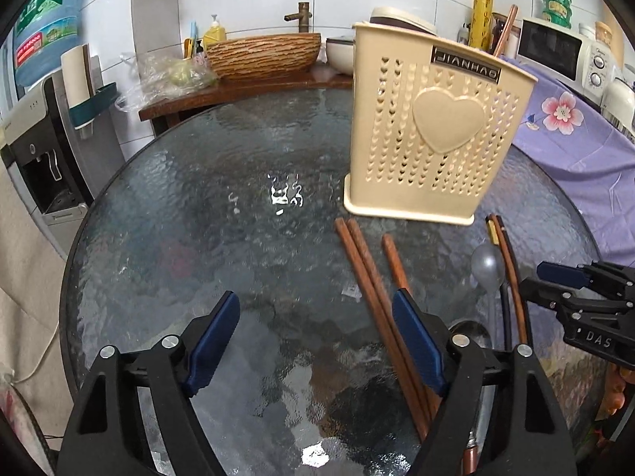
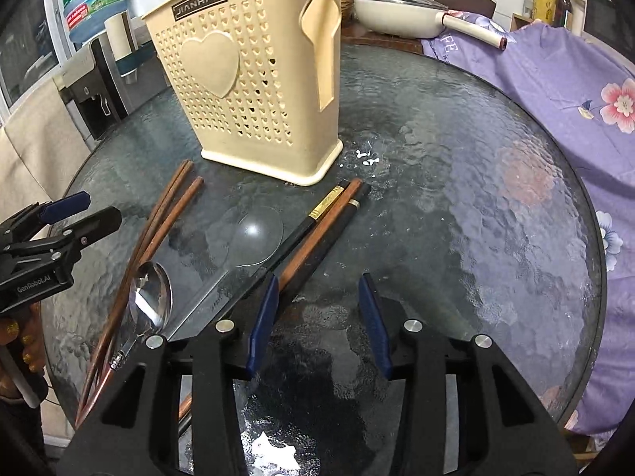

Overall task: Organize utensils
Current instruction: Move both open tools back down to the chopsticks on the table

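Left gripper jaws gape empty, brown wooden chopsticks beside the right jaw; right gripper jaws released above the round glass worktop; cream perforated plastic utensil holder stands ahead.

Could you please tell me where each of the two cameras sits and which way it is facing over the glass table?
Left wrist: on the open left gripper, looking over the glass table to the utensil holder; right gripper at right.
Right wrist: on the open right gripper, facing the chopsticks; left gripper at left.
Shared: holder, table, metal spoon.
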